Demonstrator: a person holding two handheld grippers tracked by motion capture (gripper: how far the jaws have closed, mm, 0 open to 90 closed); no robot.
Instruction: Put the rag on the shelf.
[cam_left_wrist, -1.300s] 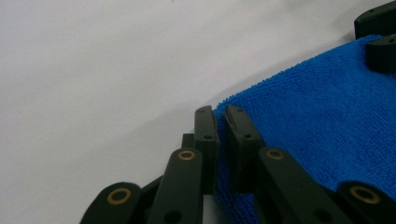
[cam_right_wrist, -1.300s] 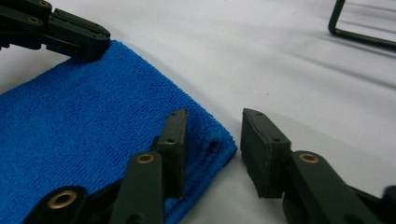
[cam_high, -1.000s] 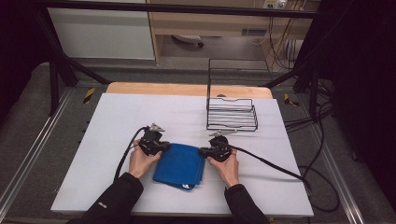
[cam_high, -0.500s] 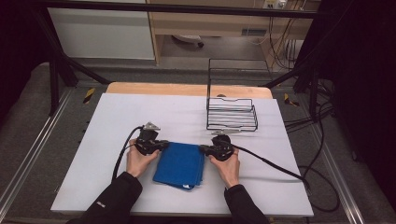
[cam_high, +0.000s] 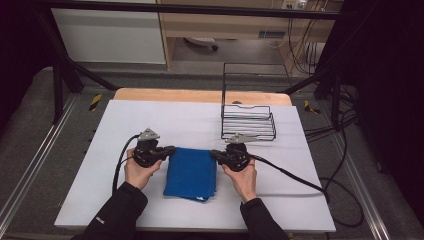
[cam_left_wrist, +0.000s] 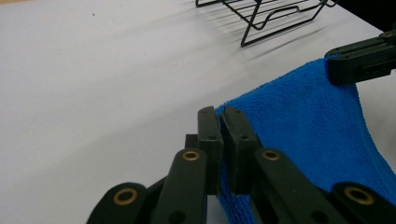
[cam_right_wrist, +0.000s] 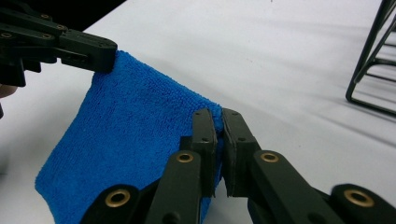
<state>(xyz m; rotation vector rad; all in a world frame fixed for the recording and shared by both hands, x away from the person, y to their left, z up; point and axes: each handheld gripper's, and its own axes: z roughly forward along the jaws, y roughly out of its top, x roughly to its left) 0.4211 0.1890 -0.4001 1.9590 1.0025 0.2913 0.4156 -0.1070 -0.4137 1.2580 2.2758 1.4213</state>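
High view: folded blue terry cloth (cam_high: 191, 172) sits on the white surface (cam_high: 150, 120), just in front of the black wire rack (cam_high: 248, 122).
Left hand-held gripper (cam_high: 171, 149): clamped on the cloth's far left corner.
Right hand-held gripper (cam_high: 214, 154): pinching the far right corner.

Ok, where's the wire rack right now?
In the high view the wire rack stands on the table's far right, just beyond the right gripper and blue cloth.

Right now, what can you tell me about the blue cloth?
The blue cloth looks like plush microfibre, folded into a rough rectangle. The left gripper and right gripper are each shut on one of its far corners, holding that edge taut off the white table; its near part hangs down toward the person.
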